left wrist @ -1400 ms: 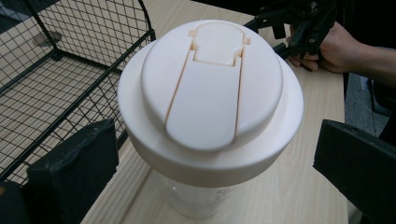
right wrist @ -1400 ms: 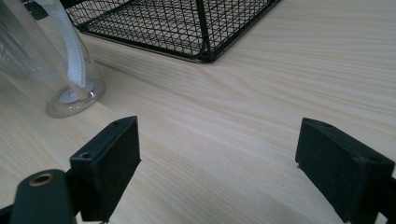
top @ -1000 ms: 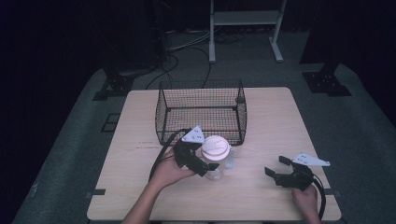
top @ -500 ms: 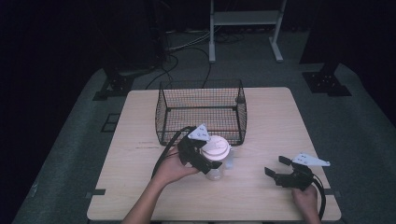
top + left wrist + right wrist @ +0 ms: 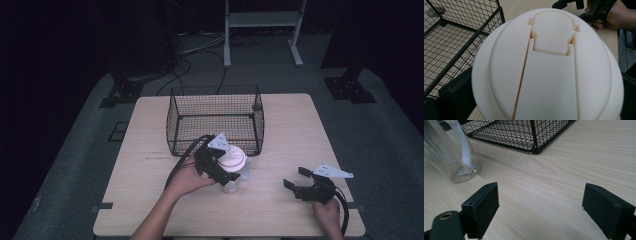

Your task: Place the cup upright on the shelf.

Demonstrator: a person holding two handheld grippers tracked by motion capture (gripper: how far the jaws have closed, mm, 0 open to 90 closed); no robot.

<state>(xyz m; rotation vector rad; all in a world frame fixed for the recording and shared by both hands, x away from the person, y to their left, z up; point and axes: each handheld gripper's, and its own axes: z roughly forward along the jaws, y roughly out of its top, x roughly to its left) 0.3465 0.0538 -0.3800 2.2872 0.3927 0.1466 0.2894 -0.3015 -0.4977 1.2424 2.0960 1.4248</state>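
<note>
A clear bottle (image 5: 231, 184) with a wide white lid (image 5: 234, 160) stands on the wooden table (image 5: 300, 130), just in front of a black wire basket (image 5: 215, 135). My left gripper (image 5: 229, 166) is shut on the lid, one jaw on each side. In the left gripper view the lid (image 5: 549, 67) looms close, with its flip cap toward the top. In the right gripper view the bottle's base (image 5: 461, 170) rests on the wood, with a white strap hanging down its side. My right gripper (image 5: 295, 177) lies at the table's front right, open and holding nothing (image 5: 556, 205).
The basket (image 5: 456, 32) looks to have nothing in it and stands mid-table; its near corner (image 5: 534, 137) is ahead of the right gripper. The person's other hand and right gripper (image 5: 596, 10) show beyond the lid. Bare wood lies to the right; a metal stand (image 5: 260, 20) is behind the table.
The left gripper has edged forward and to the right onto the lid. The bottle and the right gripper have stayed where they were.
</note>
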